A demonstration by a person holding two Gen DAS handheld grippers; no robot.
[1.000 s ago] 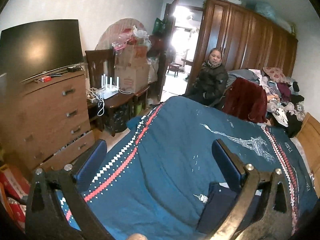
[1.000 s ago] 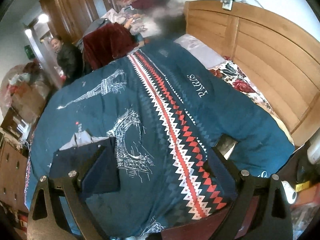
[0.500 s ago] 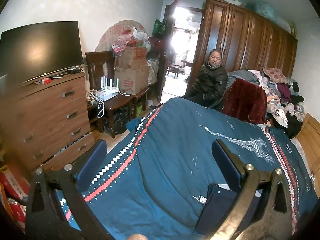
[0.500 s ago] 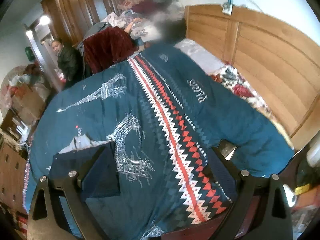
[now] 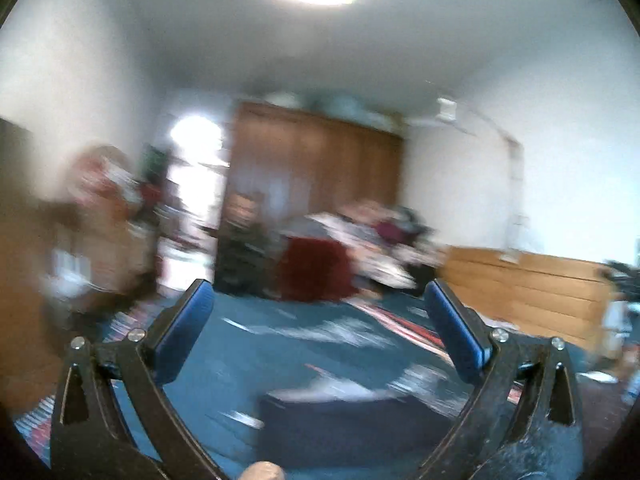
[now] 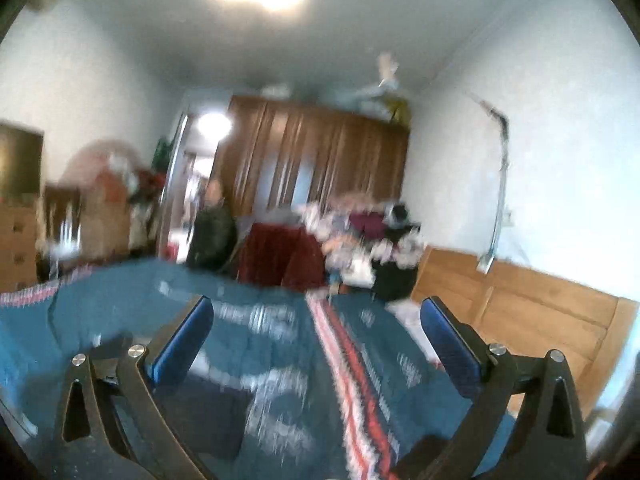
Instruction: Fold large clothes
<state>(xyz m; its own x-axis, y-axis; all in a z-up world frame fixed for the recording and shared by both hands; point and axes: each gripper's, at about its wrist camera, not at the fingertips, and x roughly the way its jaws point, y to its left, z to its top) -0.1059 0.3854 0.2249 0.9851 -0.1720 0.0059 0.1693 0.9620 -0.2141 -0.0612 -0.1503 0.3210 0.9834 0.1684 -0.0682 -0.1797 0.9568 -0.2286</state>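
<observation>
Both views are blurred by motion. A folded dark navy garment [image 5: 352, 424] lies on the teal bedspread [image 5: 256, 344], low between the fingers of my left gripper [image 5: 320, 304], which is open and holds nothing. In the right wrist view the same dark garment [image 6: 208, 412] lies at the lower left on the teal bedspread [image 6: 272, 344] with its red and white zigzag stripe. My right gripper [image 6: 316, 316] is open and empty, raised above the bed and pointing across the room.
A brown wardrobe [image 6: 320, 160] fills the far wall, with a pile of clothes [image 6: 360, 232] and a dark red blanket [image 5: 316, 268] in front. A person in a dark jacket [image 6: 212, 236] sits beyond the bed. The wooden headboard [image 6: 520, 320] runs along the right; a dresser [image 6: 16, 240] stands left.
Both grippers have tilted sharply upward, so ceiling and lamp fill the top of each view. The frames are now smeared. The folded garment stays on the bed; both grippers remain open.
</observation>
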